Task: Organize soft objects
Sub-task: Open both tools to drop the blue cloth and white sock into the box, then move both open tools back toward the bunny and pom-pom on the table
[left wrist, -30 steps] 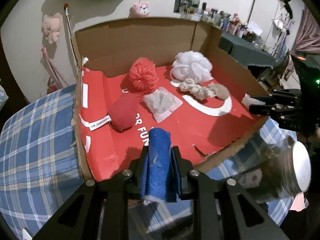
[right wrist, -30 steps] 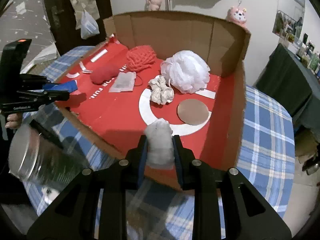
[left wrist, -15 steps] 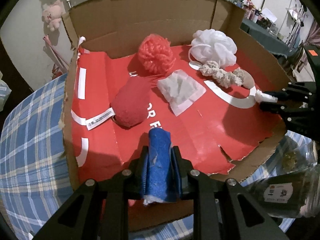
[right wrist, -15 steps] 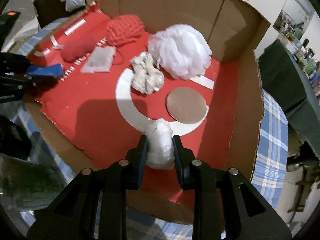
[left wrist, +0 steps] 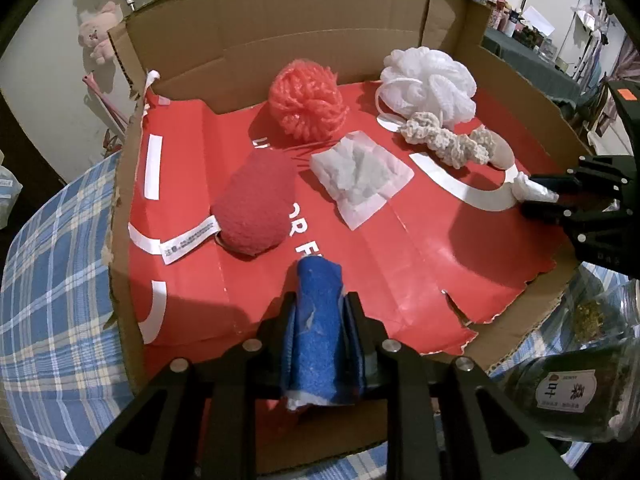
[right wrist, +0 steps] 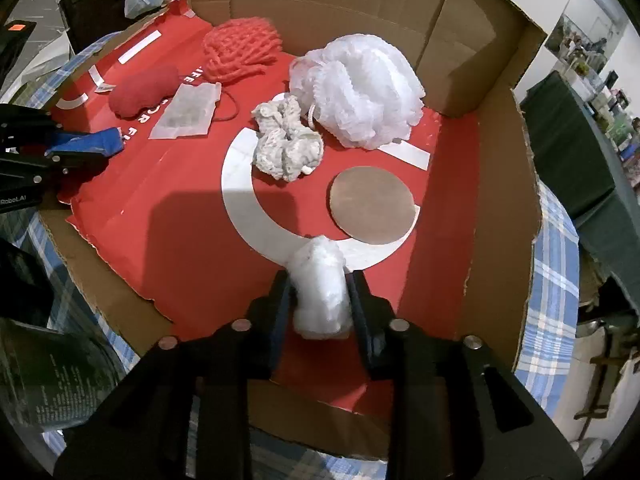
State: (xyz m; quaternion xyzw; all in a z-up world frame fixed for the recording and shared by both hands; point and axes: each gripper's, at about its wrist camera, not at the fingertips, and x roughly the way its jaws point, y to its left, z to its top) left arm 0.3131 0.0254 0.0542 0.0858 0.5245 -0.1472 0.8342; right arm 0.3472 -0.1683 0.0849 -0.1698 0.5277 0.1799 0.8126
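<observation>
Blue cloth (left wrist: 320, 332) is sitting clamped in my left gripper (left wrist: 320, 320); my right gripper (right wrist: 320, 300) is opening around white fluff (right wrist: 320, 288).

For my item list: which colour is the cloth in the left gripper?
Blue cloth, shown best in the left wrist view.

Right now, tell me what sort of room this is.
Probably a lived-in room at home, perhaps a bedroom. A plaid cloth covers the surface under the cardboard box, a pink plush toy hangs on the wall, and a crowded side table holds small bottles.
</observation>
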